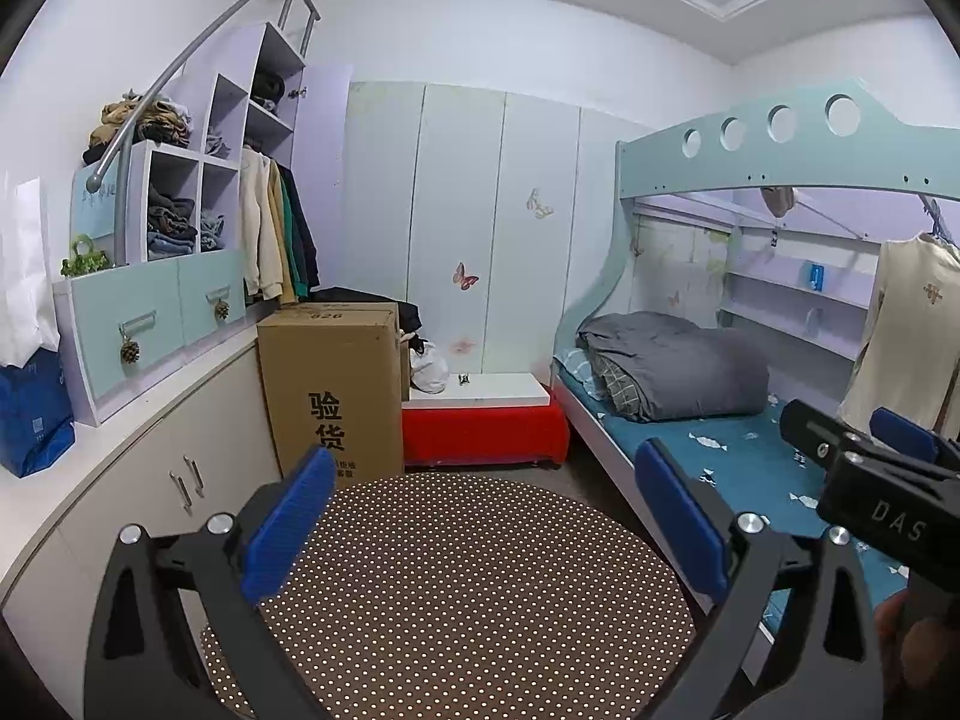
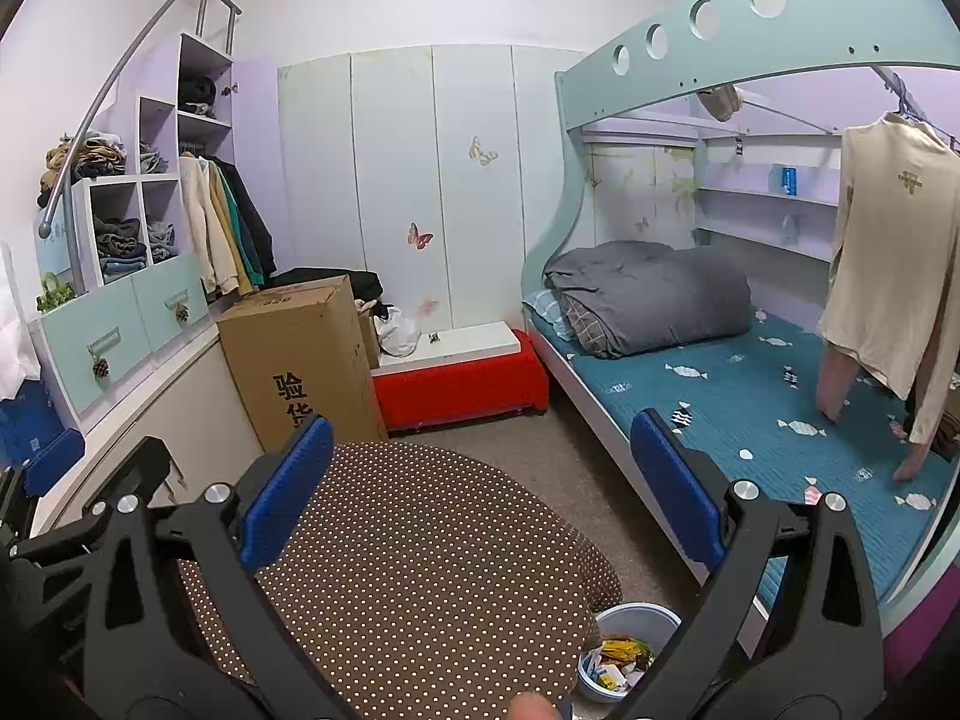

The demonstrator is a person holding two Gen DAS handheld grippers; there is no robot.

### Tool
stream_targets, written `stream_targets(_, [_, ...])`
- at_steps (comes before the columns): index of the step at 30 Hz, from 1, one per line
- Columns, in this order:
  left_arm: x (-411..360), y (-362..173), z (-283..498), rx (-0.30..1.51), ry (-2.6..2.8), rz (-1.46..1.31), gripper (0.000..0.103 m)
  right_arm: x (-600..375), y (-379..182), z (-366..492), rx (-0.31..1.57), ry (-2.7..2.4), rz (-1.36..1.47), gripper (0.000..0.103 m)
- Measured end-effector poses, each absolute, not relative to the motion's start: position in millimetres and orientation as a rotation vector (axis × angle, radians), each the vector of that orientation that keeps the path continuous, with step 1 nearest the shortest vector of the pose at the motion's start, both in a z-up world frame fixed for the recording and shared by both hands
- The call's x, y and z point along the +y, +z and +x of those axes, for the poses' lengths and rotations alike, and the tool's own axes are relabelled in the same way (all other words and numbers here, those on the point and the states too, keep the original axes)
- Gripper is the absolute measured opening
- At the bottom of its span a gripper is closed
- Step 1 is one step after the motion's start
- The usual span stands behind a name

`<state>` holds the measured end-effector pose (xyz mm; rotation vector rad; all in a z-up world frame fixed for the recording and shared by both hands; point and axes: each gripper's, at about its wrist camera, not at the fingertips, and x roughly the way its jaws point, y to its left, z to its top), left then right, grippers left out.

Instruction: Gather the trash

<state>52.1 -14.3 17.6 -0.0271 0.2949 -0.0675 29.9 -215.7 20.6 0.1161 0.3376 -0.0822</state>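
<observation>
Beside the dotted counter sits your trash-filled bin; your left gripper and right gripper hover over that counter, fingers apart, empty.

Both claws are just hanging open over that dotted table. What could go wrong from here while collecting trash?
The trash bin sits low on the floor, partly tucked beside the dotted table; reaching down, the right gripper might bump the table edge. The left gripper shows close beside the right one, so they could knock together. No loose trash shows on the table, so searching may brush the cardboard box.
</observation>
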Motion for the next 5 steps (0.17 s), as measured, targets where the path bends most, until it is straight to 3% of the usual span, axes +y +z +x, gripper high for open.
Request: stream_targets(5, [-14.5, 17.8, 53.6, 0.297, -0.058, -0.028, 0.098, -214.8, 20.8, 30.3, 0.338, -0.083, 0.117, 0.097])
